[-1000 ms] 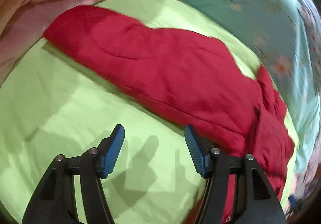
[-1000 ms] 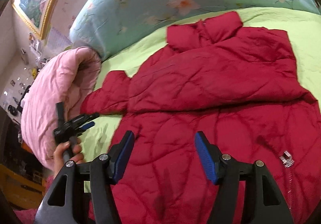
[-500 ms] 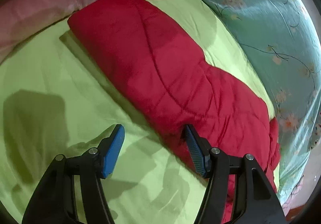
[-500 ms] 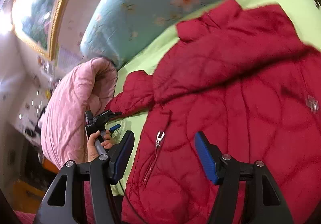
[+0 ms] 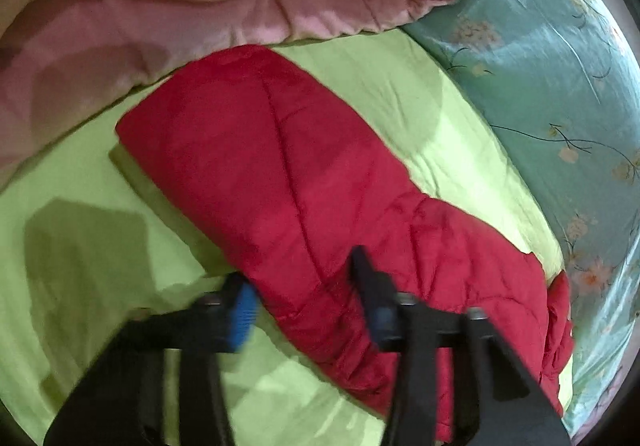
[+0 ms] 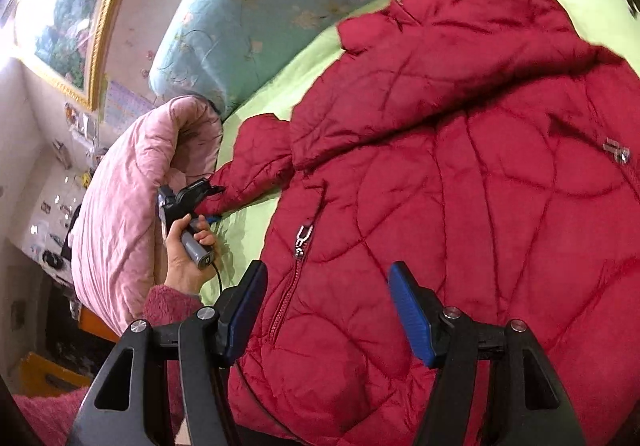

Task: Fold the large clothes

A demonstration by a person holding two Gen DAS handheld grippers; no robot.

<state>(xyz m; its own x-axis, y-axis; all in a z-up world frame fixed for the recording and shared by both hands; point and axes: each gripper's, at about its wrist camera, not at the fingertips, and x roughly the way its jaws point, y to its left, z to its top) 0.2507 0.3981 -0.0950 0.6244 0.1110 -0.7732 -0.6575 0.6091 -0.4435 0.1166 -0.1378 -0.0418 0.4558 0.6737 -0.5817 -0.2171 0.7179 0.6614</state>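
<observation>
Left gripper (image 5: pixel 304 298): I am bringing it down onto the red jacket's sleeve (image 5: pixel 280 182). A second ago its blue pads were hovering over bare green sheet with the sleeve edge just past the right finger; now the fingers are straddling the sleeve's near edge, jaws apart, nothing clamped yet. The fingers are blurring with motion, so I judge I am closing in for a pinch. Sleeve is running from the gripper out toward 11 o'clock, cuff end lying near the pink quilt (image 5: pixel 200 6).

Right gripper (image 6: pixel 328 306): I am holding it spread wide over the red jacket (image 6: pixel 460 186), close above the fabric, touching nothing that I can see. Since a second ago the view is swinging so the pocket zipper pull (image 6: pixel 303 236) is sitting just past the left pad, at 11 o'clock.

Jacket: lying flat on the green bed sheet (image 6: pixel 248 222), one side already folded across the chest, collar toward 12 o'clock near the floral duvet (image 6: pixel 280 6). The outstretched sleeve is reaching to 10 o'clock in the right view, where my left hand (image 6: pixel 186 258) is working its gripper at the cuff.

Meaning for the task: the sleeve fold-in appears about to begin; body folds are remaining.
</observation>
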